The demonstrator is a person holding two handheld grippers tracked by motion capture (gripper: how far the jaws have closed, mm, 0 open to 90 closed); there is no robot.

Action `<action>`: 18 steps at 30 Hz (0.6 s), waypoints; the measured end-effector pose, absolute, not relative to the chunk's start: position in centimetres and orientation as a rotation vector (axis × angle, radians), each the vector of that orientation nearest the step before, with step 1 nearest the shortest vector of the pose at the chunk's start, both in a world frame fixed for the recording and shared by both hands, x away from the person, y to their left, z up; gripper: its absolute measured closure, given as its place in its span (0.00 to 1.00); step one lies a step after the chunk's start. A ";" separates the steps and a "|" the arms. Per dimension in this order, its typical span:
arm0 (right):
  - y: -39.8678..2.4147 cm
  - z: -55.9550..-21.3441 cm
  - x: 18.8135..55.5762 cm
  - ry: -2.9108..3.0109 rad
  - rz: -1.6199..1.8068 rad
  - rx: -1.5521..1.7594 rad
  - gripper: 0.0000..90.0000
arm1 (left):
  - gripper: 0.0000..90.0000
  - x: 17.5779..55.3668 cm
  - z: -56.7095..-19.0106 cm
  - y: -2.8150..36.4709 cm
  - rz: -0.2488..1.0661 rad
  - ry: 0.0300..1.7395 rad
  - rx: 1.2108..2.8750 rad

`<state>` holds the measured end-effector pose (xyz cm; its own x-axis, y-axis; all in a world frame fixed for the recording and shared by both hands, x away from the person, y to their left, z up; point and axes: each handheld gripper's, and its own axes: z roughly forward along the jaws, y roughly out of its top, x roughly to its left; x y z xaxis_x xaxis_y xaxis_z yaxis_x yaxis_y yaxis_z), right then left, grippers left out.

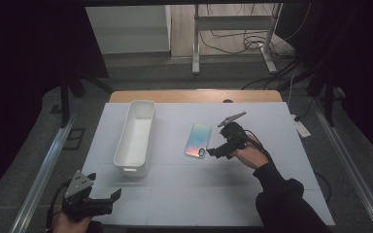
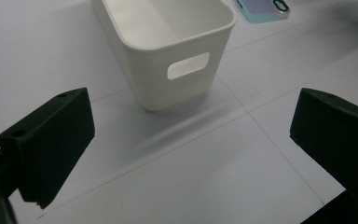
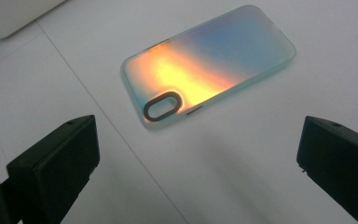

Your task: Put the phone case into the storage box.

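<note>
Landmark: white bin point(image 1: 136, 136), long and narrow, standing open-topped on the white table point(image 1: 184, 194); every place below given from it.
Bin up close: in the left gripper view, white bin point(image 2: 168, 46) seen from its short end, with a rounded handle cut-out in that wall; inside looks bare as far as visible.
Phone case: iridescent phone case point(image 1: 198, 140), lying flat on the table to the right of the bin, near it but apart, long side roughly parallel to the bin's long side.
Case detail: in the right gripper view, phone case point(image 3: 205, 65) back-side up, glowing orange to blue, dark oval camera ring at the near corner; corner of the bin just visible at upper left.
Case from the left side: in the left gripper view, one end of the phone case point(image 2: 263, 9) beyond the bin's right-hand corner.
Right gripper: right gripper point(image 1: 212, 152), held in a hand with a dark sleeve, right of the bin and just beside the near end of the case; jaws spread wide, nothing between them, aimed at the case's camera end.
Left gripper: left gripper point(image 1: 110, 199), in front of the bin's near end, close to the table's near edge; jaws wide apart, empty, pointed toward the bin's handle wall.
Contact: neither gripper touching the case or the bin.
</note>
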<state>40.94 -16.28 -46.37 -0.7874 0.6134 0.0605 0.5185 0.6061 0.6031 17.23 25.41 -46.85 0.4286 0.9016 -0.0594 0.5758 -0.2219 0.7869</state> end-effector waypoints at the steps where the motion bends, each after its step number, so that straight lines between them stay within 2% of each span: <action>1: -16.1 -46.5 41.1 2.679 0.924 0.952 0.00 | 0.01 17.2 -46.8 25.4 0.539 1.250 1.918; 18: -13.8 -47.1 43.1 2.666 0.874 0.956 0.00 | 0.01 17.3 -46.8 25.4 0.535 1.249 1.922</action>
<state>43.14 -13.78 -47.15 -0.7779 0.6276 0.0304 0.5237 0.6209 0.5833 17.30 25.39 -46.85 0.4320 0.8999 -0.0596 0.5776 -0.2253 0.7846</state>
